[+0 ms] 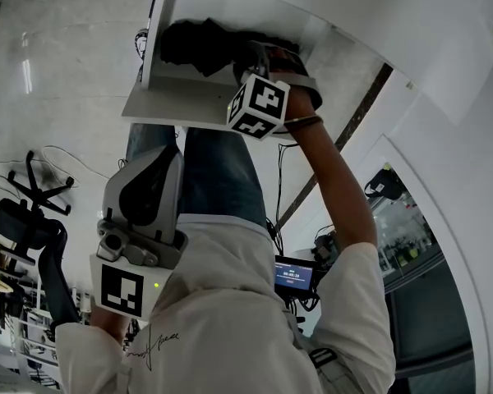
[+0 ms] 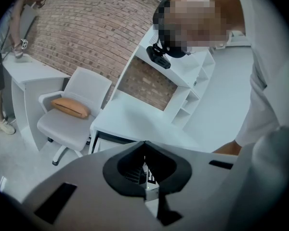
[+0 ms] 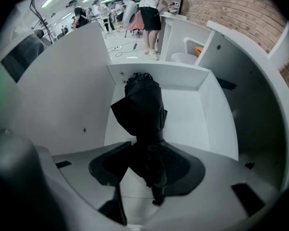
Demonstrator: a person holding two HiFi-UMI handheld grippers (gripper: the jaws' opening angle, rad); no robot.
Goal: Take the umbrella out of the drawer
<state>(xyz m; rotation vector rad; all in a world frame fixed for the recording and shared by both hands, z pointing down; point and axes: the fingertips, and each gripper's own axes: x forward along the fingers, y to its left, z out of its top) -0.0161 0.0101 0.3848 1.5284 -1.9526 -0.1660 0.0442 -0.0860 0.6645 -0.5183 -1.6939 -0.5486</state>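
The black folded umbrella [image 1: 201, 46] lies inside the open white drawer [image 1: 160, 97] at the top of the head view. My right gripper [image 1: 267, 62] reaches steeply down into the drawer, its marker cube just above the rim. In the right gripper view the umbrella [image 3: 143, 109] runs along the drawer floor [image 3: 197, 114] and its near end sits between the spread jaws of my right gripper [image 3: 147, 165]; the pads do not press on it. My left gripper [image 1: 152, 167] hangs by my body, away from the drawer. Its tips meet in the left gripper view [image 2: 144, 146], with nothing between them.
A white desk [image 2: 135, 119] and shelving stand ahead of the left gripper, beside a white chair [image 2: 74, 124] with an orange cushion [image 2: 70, 107]. A person [image 2: 0, 57] stands at a counter far left. A black office chair [image 1: 33, 220] and a small screen [image 1: 294, 275] are on the floor.
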